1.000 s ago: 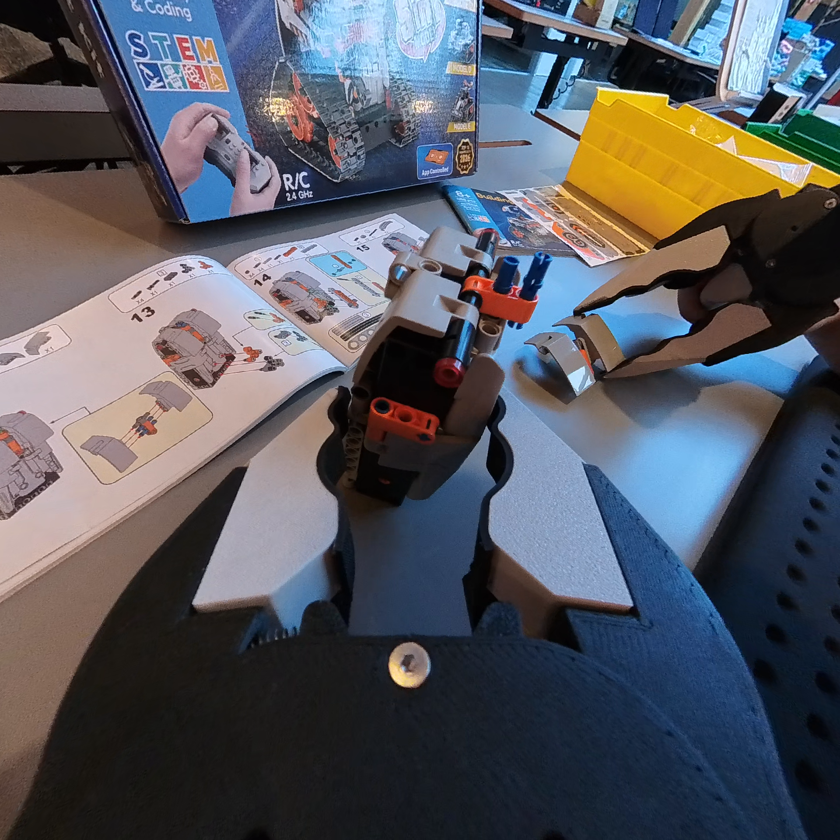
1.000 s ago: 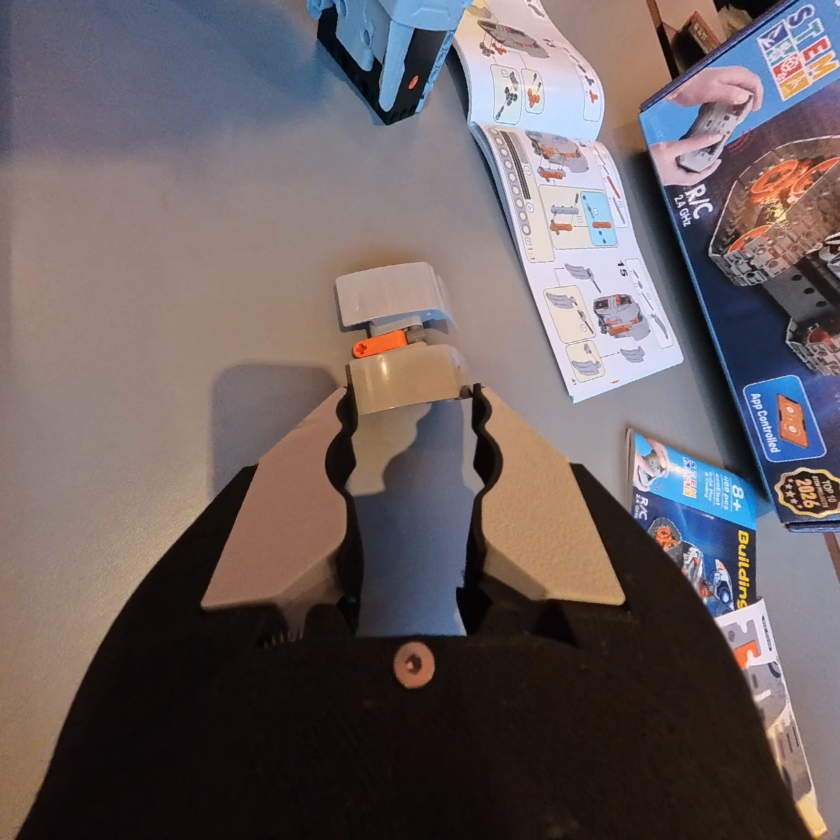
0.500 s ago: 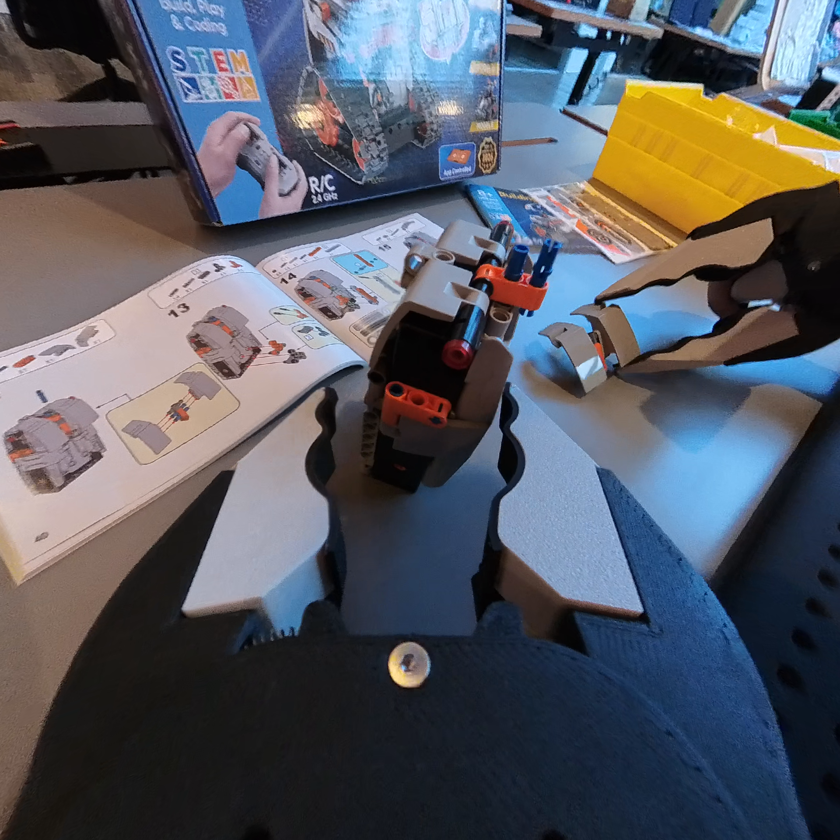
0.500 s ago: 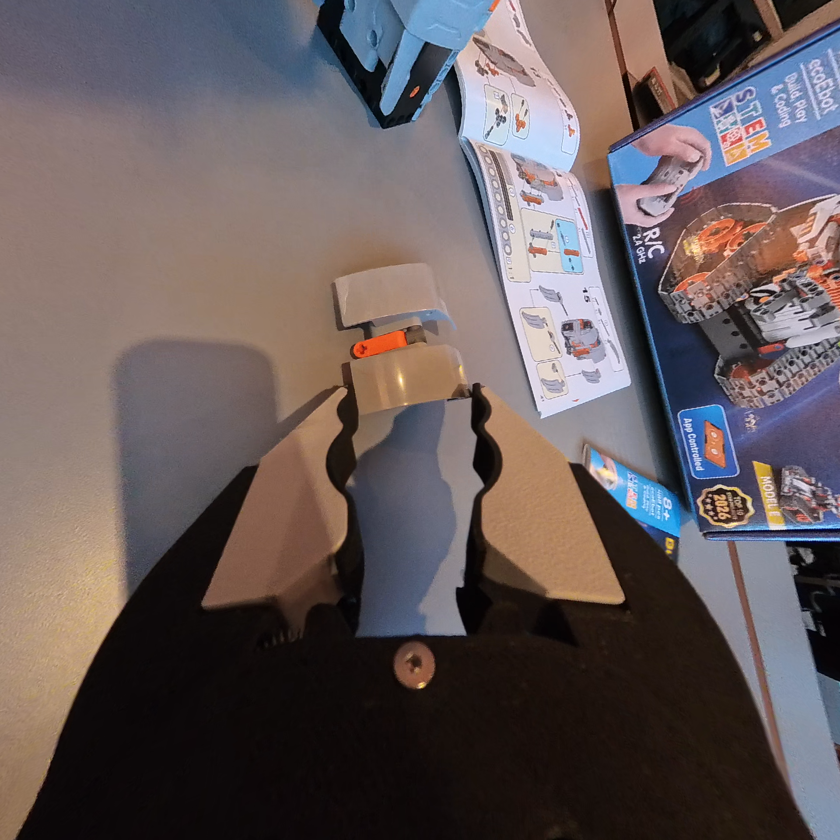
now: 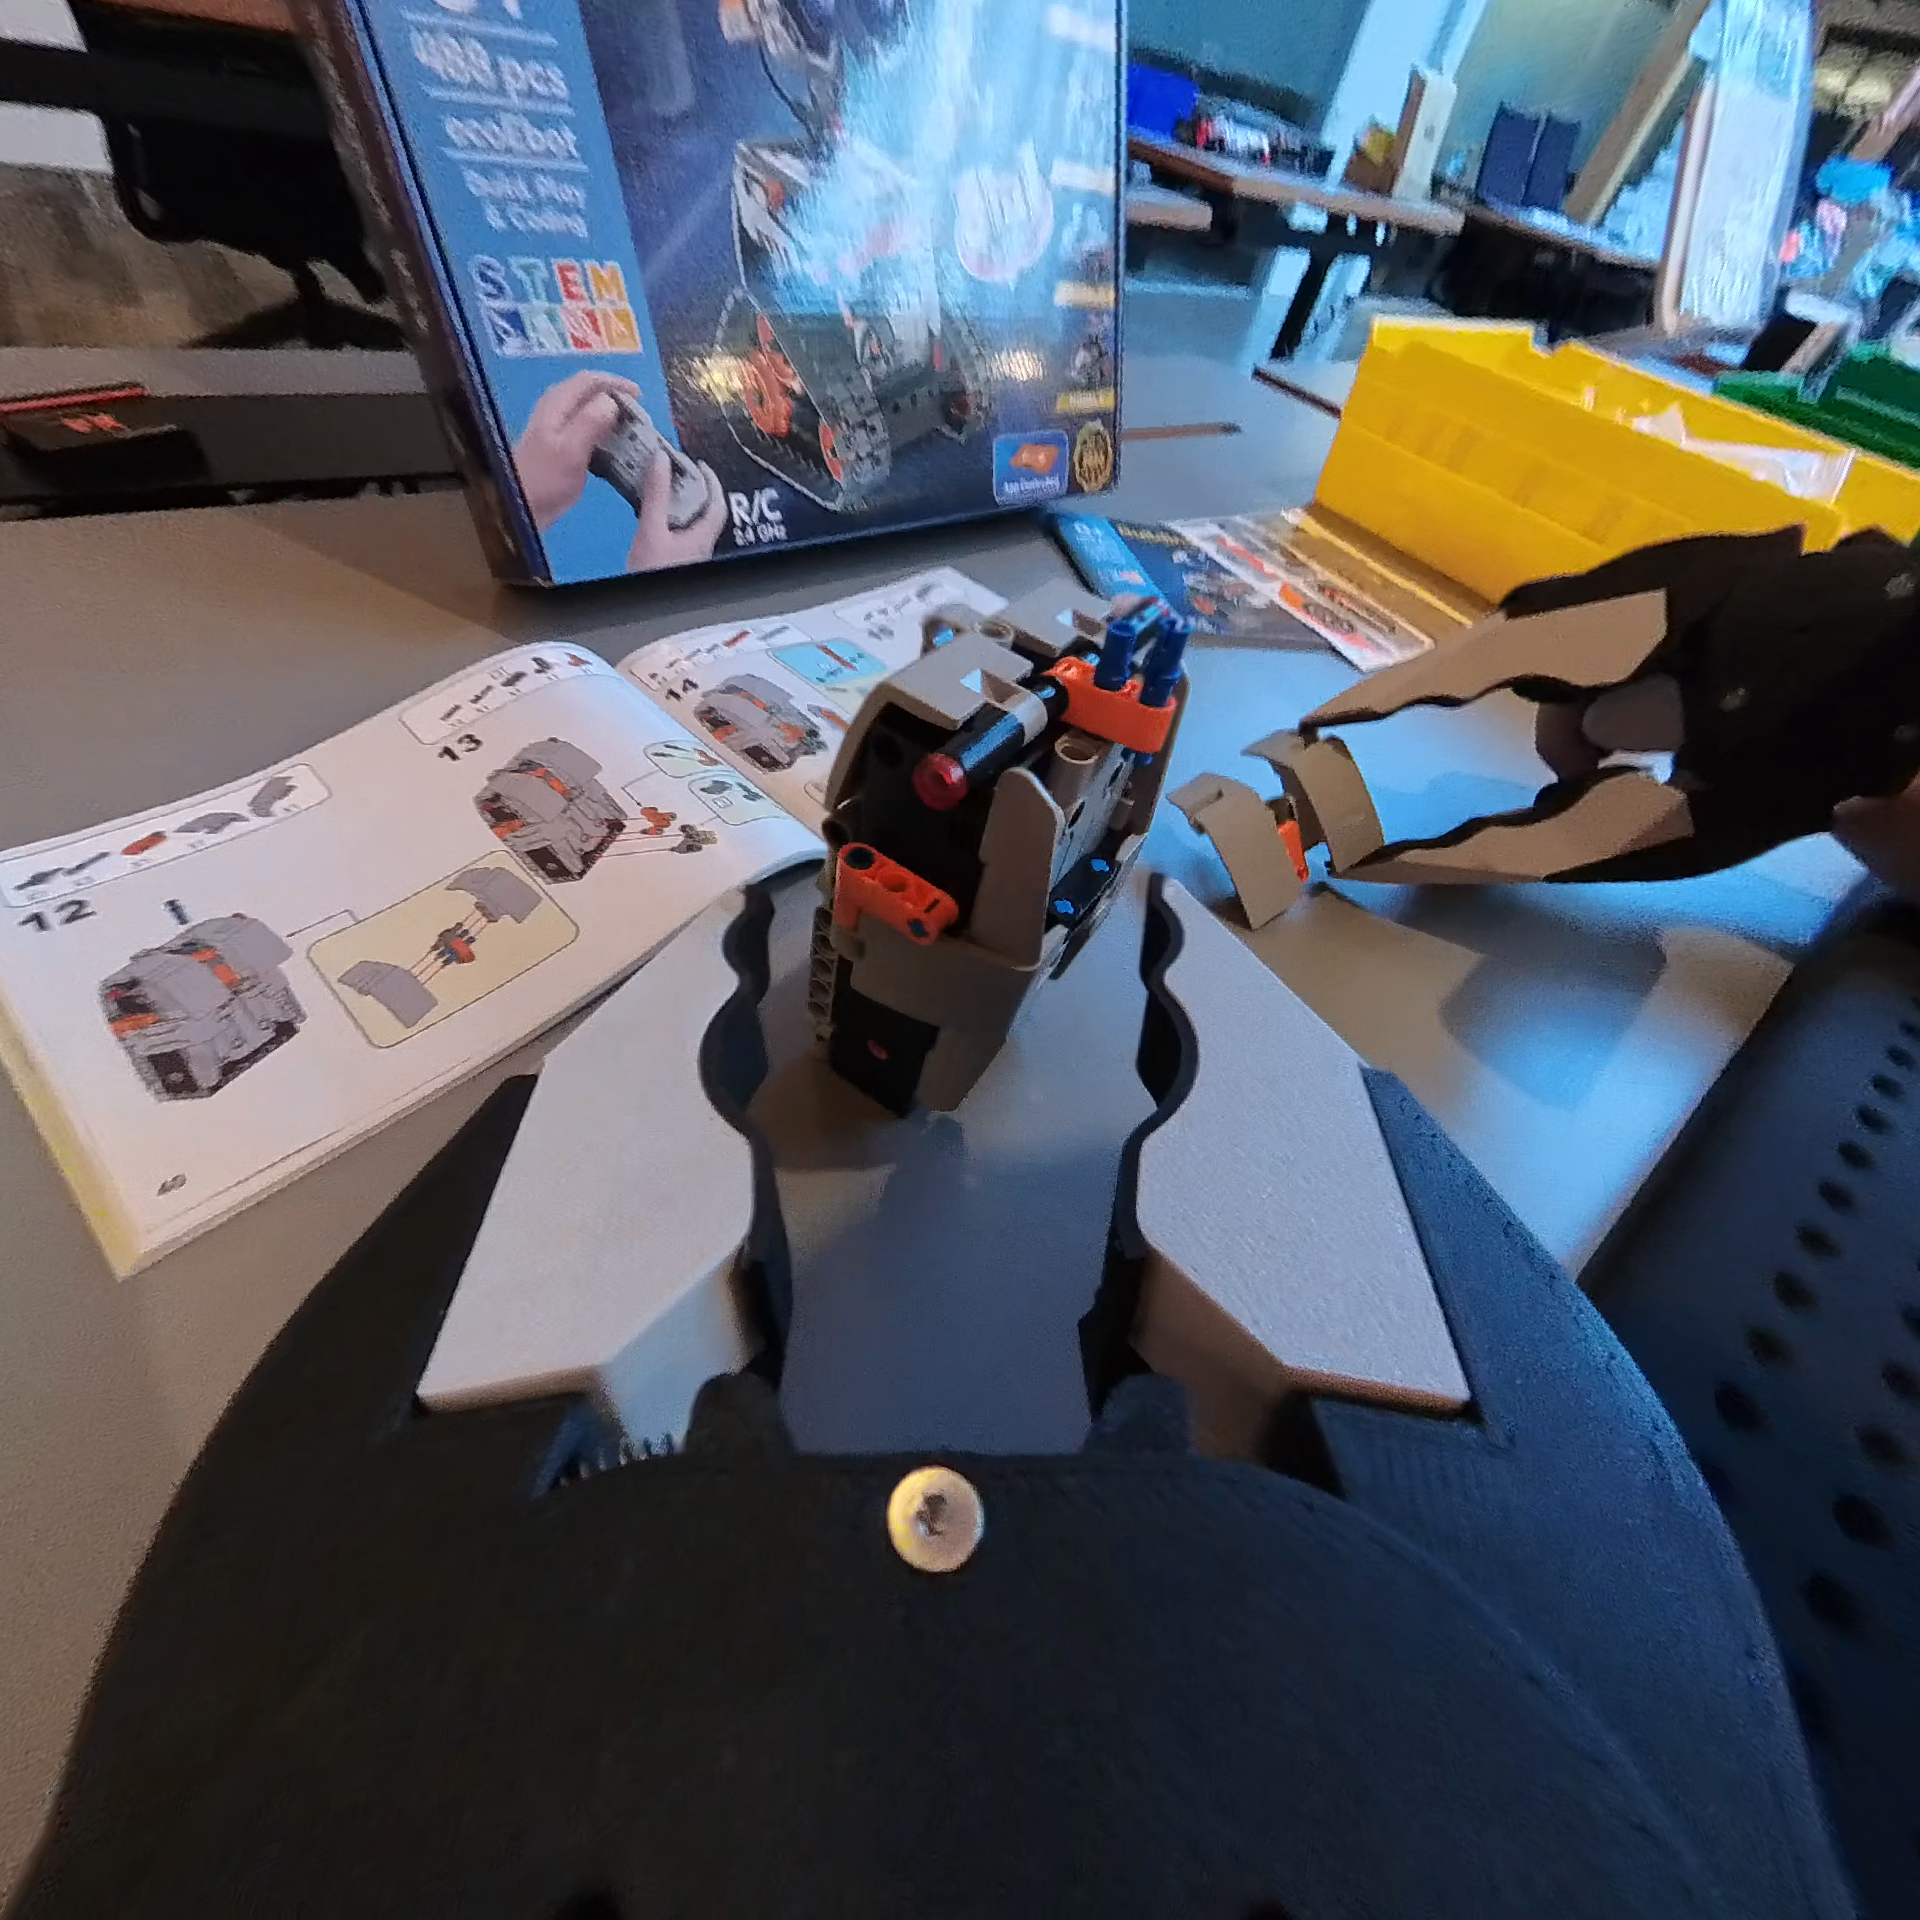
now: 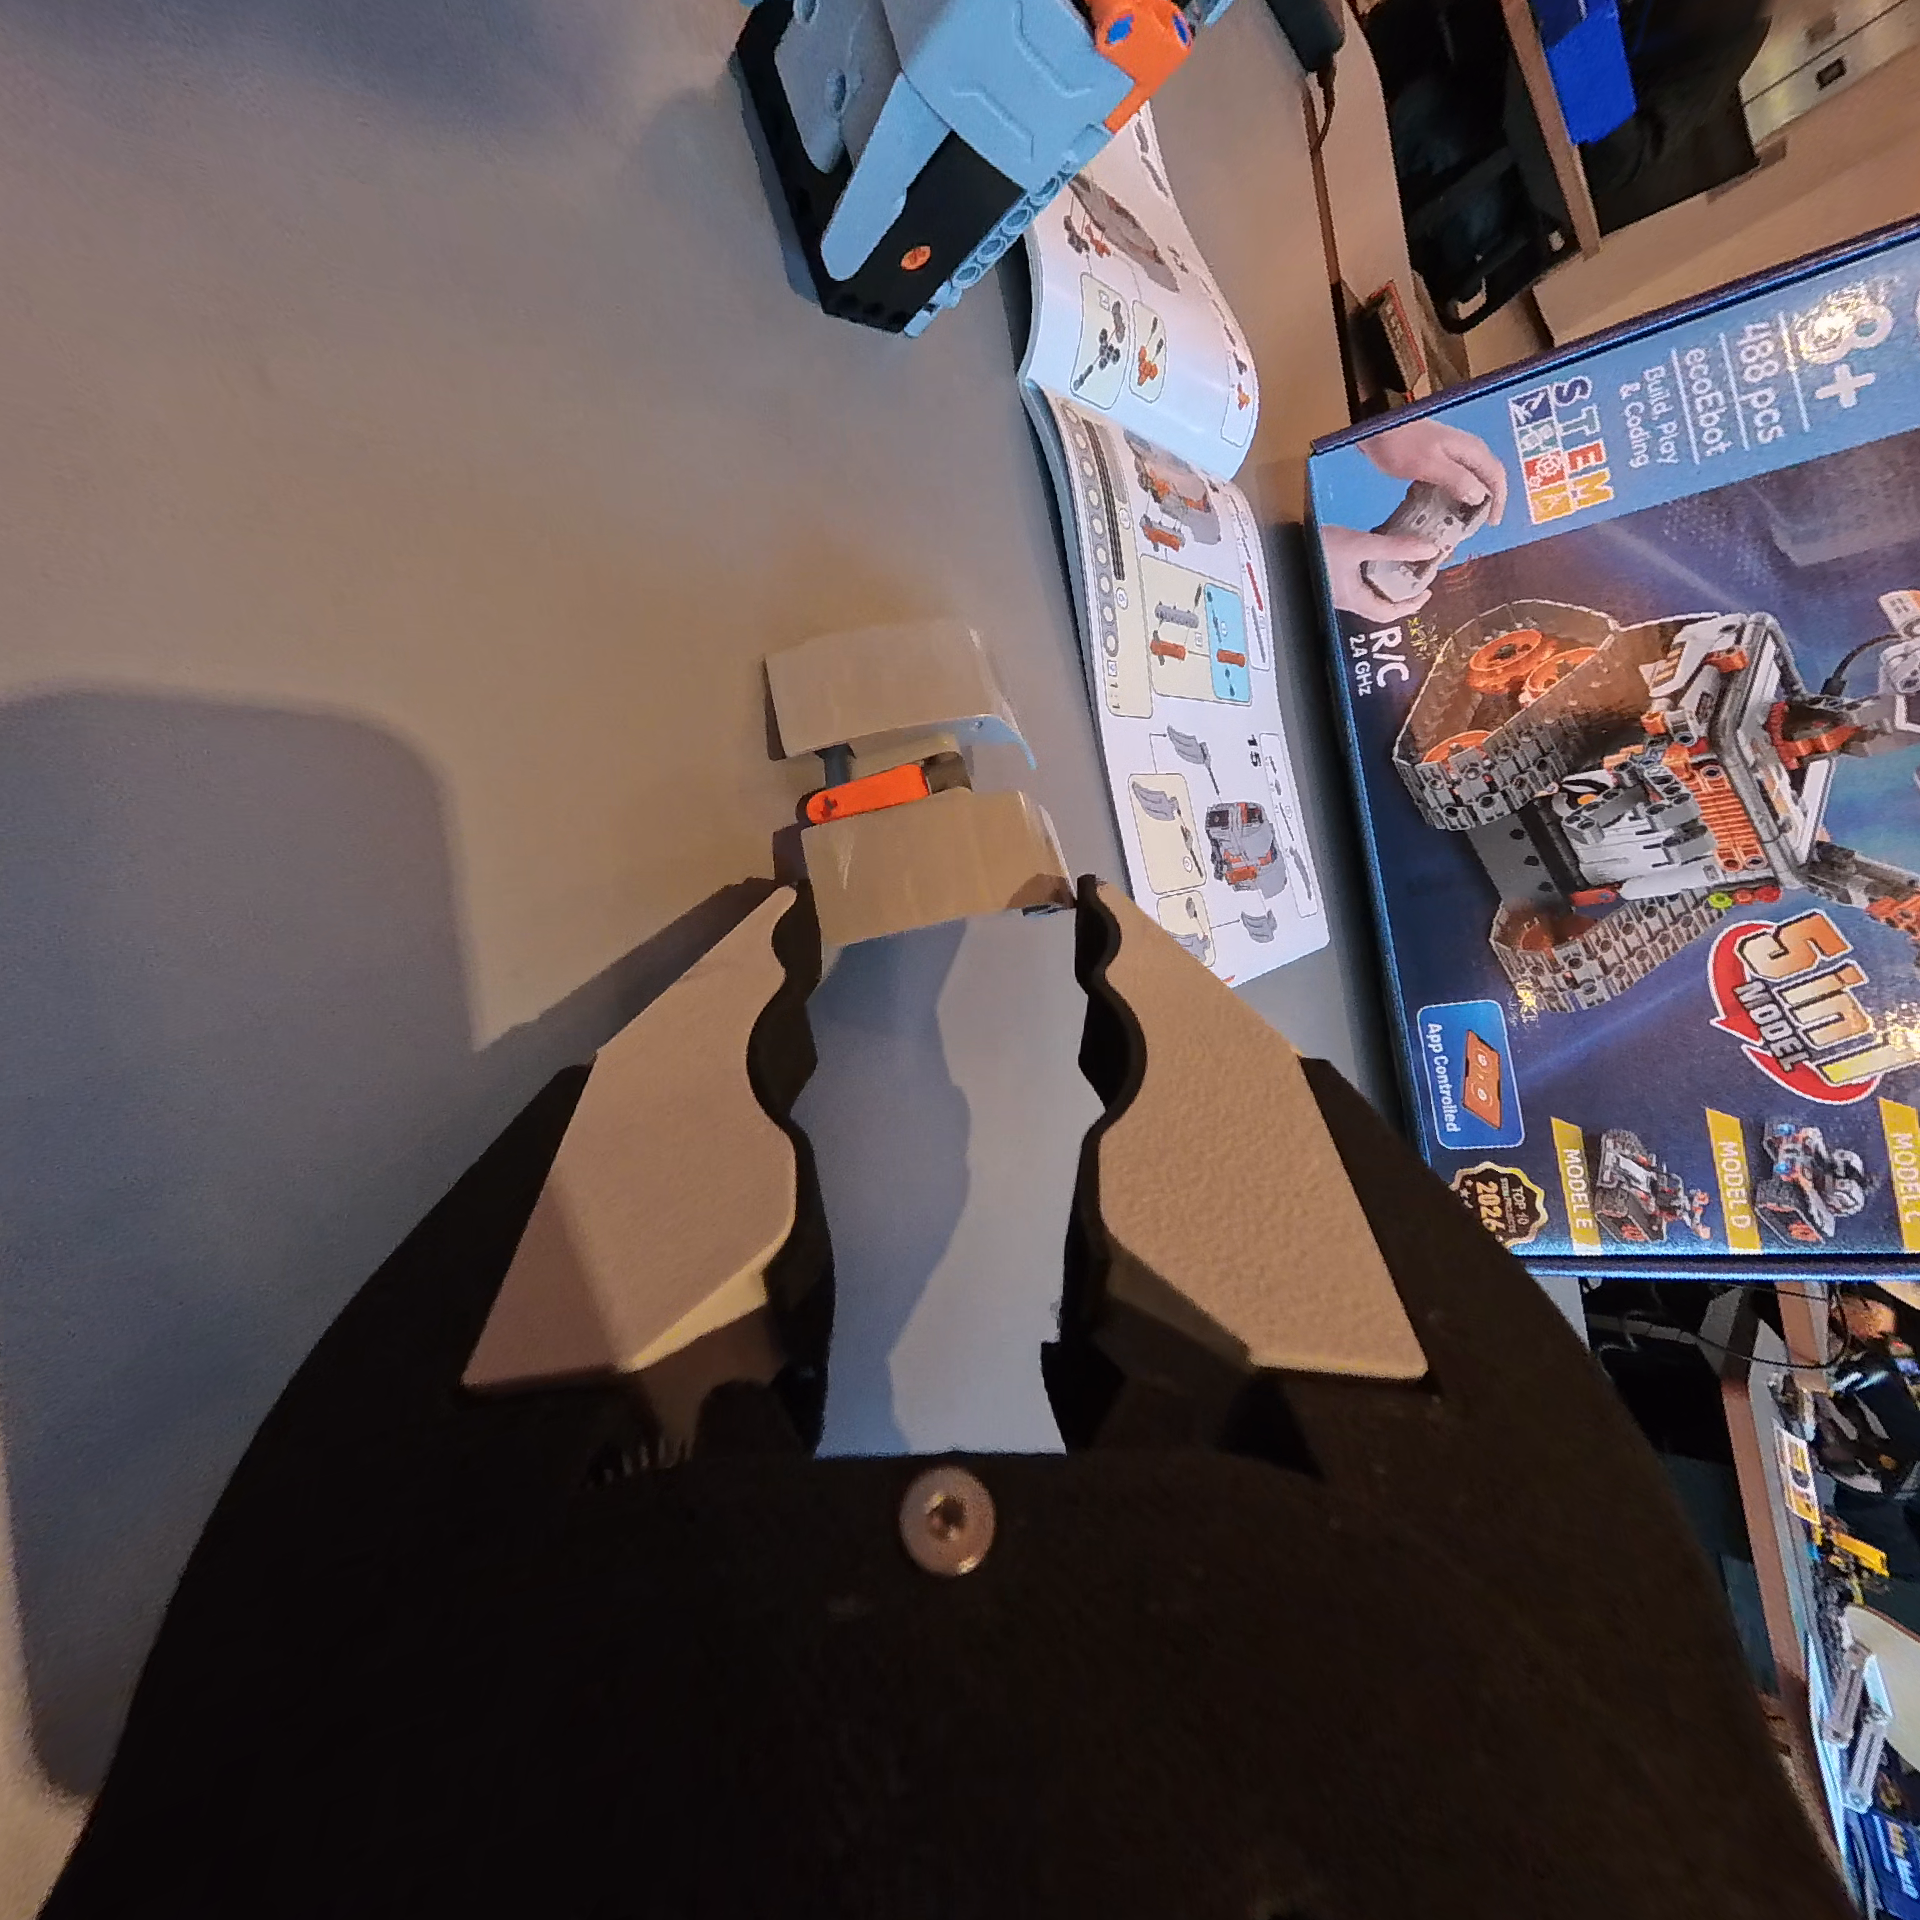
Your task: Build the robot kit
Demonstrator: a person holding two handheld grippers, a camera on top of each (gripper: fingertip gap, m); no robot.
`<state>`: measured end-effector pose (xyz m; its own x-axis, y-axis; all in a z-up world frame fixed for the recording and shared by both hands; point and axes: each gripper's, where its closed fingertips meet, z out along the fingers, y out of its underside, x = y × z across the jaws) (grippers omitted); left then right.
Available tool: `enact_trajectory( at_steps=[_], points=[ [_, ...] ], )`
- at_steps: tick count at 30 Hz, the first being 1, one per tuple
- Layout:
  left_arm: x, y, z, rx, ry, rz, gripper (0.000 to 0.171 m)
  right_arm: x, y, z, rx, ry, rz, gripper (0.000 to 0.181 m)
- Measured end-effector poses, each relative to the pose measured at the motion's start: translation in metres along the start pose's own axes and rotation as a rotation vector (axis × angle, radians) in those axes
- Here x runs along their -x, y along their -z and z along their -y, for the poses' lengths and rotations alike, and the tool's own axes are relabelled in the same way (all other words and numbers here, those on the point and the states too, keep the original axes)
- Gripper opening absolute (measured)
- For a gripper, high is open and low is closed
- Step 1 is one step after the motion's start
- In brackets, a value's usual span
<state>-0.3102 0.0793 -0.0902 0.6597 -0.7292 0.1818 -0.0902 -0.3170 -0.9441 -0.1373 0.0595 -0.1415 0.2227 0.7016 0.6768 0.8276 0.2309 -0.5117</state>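
Observation:
A grey, black and orange brick assembly (image 5: pixel 966 831) with blue pins on top stands on the grey table. My left gripper (image 5: pixel 956 904) is open. Its fingertips flank the assembly's base without touching it. The assembly also shows at the top of the right wrist view (image 6: pixel 935 156). My right gripper (image 6: pixel 935 888) is shut on a small piece of two grey curved panels joined by an orange connector (image 6: pixel 914 790), gripping the nearer panel low at the table. In the left wrist view the right gripper (image 5: pixel 1325 795) holds this piece (image 5: pixel 1242 842) just right of the assembly.
An open instruction booklet (image 5: pixel 364 862) lies left of the assembly and shows in the right wrist view (image 6: pixel 1174 644). The blue kit box (image 5: pixel 779 281) stands behind it. A leaflet (image 5: pixel 1247 582) and a yellow bin (image 5: pixel 1558 478) are at the back right. Across from one pair of fingers to the other is roughly 20 cm.
My left jaws have opened and let go of the assembly, which now stands free on the table. My right gripper has turned with the panel piece still in it.

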Motion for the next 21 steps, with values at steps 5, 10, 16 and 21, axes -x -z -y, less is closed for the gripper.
enact_trajectory(
  at_steps=[5, 10, 16, 21],
  points=[
    [0.009, -0.022, -0.016, 0.174, -0.123, -0.036, 0.081, 0.001, 0.000, -0.001, 0.002, 0.001, 0.004, 0.048],
    [0.005, -0.027, -0.030, 0.241, -0.156, -0.146, 0.066, 0.002, 0.001, -0.002, -0.005, -0.012, 0.015, 0.048],
    [-0.002, -0.028, -0.032, 0.233, -0.081, -0.161, 0.061, 0.002, 0.001, -0.002, -0.006, -0.009, 0.016, 0.048],
    [-0.003, -0.029, -0.032, 0.215, -0.049, -0.059, 0.060, 0.002, 0.001, -0.002, -0.007, -0.009, 0.014, 0.048]
  ],
)
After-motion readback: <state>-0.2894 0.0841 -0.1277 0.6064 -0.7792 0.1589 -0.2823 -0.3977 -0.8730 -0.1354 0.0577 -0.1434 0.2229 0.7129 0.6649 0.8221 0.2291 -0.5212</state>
